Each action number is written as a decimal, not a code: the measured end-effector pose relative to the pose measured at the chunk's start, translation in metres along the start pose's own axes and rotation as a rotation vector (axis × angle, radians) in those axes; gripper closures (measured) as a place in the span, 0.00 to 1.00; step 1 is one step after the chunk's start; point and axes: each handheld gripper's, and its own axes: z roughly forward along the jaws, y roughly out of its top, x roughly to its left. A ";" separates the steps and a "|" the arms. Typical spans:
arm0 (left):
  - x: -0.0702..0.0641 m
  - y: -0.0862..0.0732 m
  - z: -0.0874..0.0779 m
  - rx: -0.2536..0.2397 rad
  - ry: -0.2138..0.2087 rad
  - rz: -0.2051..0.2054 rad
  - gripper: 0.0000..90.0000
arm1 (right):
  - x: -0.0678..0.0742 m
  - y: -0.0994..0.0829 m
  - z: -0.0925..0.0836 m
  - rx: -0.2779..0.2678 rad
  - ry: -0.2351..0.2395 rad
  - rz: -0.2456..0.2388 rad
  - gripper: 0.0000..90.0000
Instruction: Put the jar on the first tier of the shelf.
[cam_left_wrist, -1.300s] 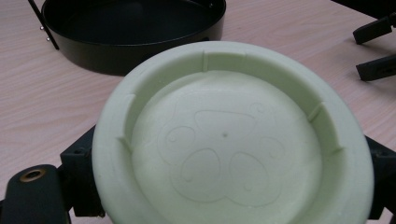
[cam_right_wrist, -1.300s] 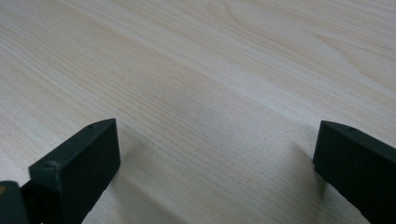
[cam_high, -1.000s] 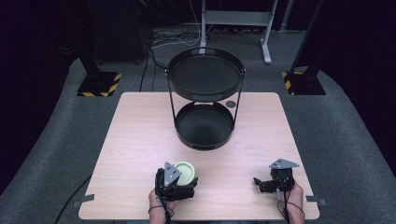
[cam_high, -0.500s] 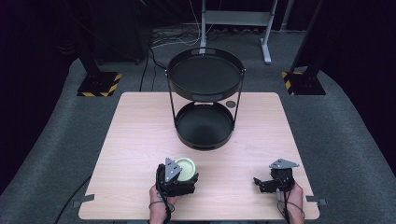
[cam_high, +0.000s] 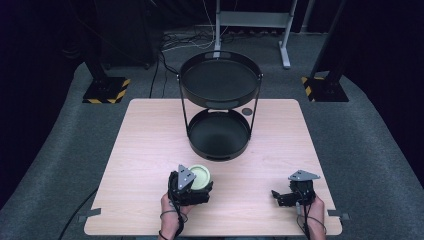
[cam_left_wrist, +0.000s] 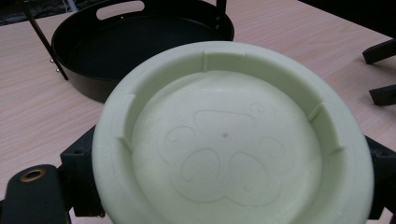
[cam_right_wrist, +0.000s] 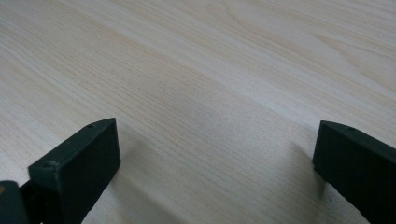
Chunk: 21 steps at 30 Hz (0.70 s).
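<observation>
A pale green round bowl (cam_high: 200, 175) with a faint embossed figure on its face (cam_left_wrist: 224, 140) is held near the table's front edge, left of centre. My left gripper (cam_high: 198, 183) is shut on it, a black jaw at each side of its rim. In the left gripper view the bowl tilts toward the camera and hides most of the jaws. Over bare wood at the front right, my right gripper (cam_high: 277, 197) stands open, its jaws wide apart (cam_right_wrist: 215, 154) with nothing between them.
A black two-tier tray stand sits at the table's middle back, with an upper tray (cam_high: 220, 103) over a lower tray (cam_high: 218, 132) (cam_left_wrist: 140, 42), both without contents. A small dark disc (cam_high: 246, 111) lies beside it. The wooden table (cam_high: 150, 140) has free room at left and right.
My left gripper with the bowl has crept slightly away from the front edge. The right gripper has not moved.
</observation>
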 end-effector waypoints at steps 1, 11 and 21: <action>0.000 0.001 0.001 0.000 0.001 -0.001 0.12 | 0.000 0.000 0.000 0.000 0.000 0.001 0.00; 0.004 0.007 0.004 -0.001 0.000 0.002 0.12 | 0.000 0.000 0.000 0.000 -0.001 0.000 0.00; 0.006 0.015 0.008 -0.010 -0.004 0.004 0.13 | 0.000 0.000 0.000 0.000 -0.001 0.000 0.00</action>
